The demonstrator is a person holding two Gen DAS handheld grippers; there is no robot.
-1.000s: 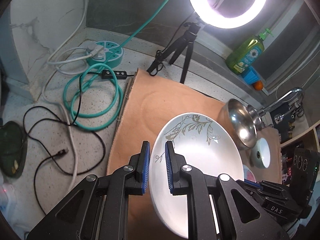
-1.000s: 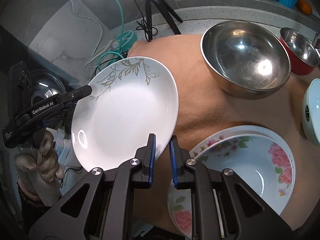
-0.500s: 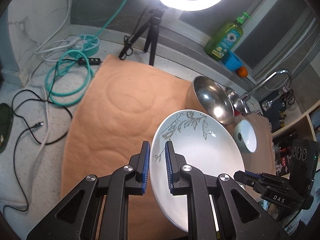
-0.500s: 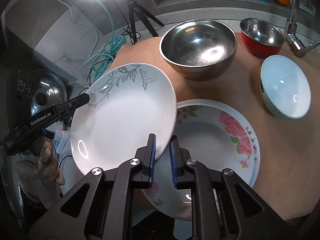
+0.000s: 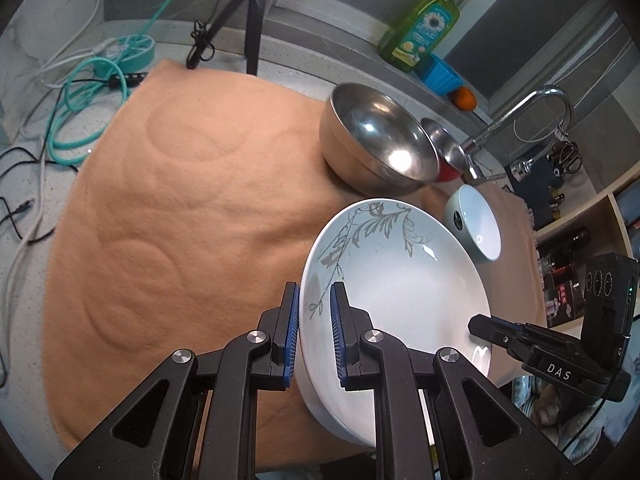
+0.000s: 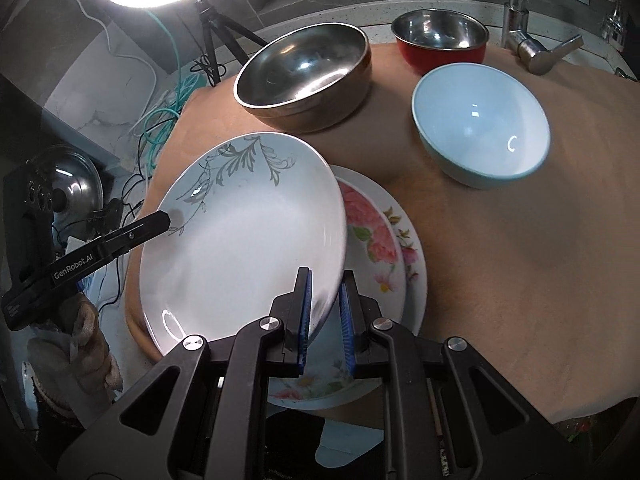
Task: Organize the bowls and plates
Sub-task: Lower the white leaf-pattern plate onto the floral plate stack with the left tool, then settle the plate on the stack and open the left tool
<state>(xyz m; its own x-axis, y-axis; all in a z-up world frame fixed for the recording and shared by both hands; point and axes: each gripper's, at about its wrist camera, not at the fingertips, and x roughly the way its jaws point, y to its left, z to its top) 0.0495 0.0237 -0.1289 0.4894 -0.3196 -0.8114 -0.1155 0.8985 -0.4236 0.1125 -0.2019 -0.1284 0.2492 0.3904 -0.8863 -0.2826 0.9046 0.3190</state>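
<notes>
two grippers, left gripper (image 5: 314,330) and right gripper (image 6: 325,316), clamp leaf plate (image 6: 248,236) rims | keep level, lower onto floral plate (image 6: 384,240) near cloth (image 6: 520,220) front edge, centre, release together

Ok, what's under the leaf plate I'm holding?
The floral plate lies below the leaf plate, on the mat. Its right side shows; its left part is covered, so anything there is unseen.

I am working in a home kitchen: a chrome curved tap (image 5: 532,110) rises beside the speckled stone surface (image 5: 288,68), a green bottle of dish soap (image 5: 424,28) stands on the ledge, and steel mixing bowls (image 6: 304,76) sit on an orange cloth (image 5: 180,200).
</notes>
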